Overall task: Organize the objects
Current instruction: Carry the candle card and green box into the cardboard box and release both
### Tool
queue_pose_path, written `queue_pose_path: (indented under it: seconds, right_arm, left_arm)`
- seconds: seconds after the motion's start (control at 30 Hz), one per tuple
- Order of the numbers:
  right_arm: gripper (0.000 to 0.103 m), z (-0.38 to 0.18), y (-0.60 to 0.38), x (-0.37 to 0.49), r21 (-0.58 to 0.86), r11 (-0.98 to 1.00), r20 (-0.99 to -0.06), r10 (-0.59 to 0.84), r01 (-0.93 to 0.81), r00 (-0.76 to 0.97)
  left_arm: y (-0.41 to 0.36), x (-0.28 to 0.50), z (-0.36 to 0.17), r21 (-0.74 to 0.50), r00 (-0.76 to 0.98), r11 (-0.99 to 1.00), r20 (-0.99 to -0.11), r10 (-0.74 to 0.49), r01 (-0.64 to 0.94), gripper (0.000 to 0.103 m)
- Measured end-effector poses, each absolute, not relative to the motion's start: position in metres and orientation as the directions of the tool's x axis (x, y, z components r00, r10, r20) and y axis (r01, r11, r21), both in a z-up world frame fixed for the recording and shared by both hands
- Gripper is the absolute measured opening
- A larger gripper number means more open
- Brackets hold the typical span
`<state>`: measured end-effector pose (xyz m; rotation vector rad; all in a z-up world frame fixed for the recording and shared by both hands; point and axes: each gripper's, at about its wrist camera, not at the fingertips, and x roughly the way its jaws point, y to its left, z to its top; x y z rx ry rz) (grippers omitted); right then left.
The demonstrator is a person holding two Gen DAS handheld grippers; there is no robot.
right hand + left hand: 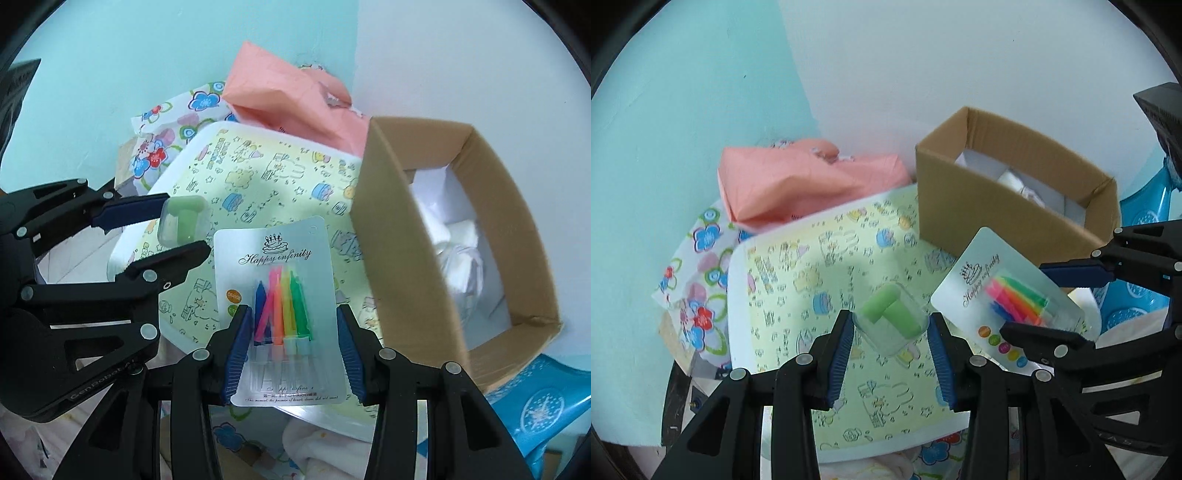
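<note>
My left gripper [891,325] is shut on a small clear case with green earplugs [892,317] and holds it above a yellow patterned tray [798,280]. The case also shows in the right wrist view [183,219], with the left gripper [179,232] at the left. My right gripper [293,317] is shut on a blister card of coloured birthday candles [282,306], held upright over the tray [258,173]. The card also shows in the left wrist view [1004,299], just right of the case. An open cardboard box [1015,192] stands to the right [406,236].
A pink bag [798,181] and a flowered cloth [698,280] lie behind and left of the tray. White items lie inside the box [461,251]. A blue plastic stool [535,402] is at the right. Walls close the back.
</note>
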<state>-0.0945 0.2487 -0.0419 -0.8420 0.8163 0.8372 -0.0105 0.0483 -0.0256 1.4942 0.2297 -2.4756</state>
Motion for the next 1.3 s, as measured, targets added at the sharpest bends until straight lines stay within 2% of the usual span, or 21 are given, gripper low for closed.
queue_pose_path:
  seconds: [0.57,1.3]
  right_arm:
    - [0.049,0.023,0.216,-0.042,-0.258,0.509,-0.813,0.345,-0.821,0.469]
    - [0.049,0.037,0.166,0.037,-0.151,0.619,-0.817,0.36,-0.77,0.45]
  left_arm:
    - [0.076,-0.079,0.012,0.011,-0.504,-0.986,-0.858,-0.096,0.168,0.042]
    - [0.1,-0.153,-0.01,-0.024,-0.47,-0.997,-0.883,-0.016,0.079,0.042]
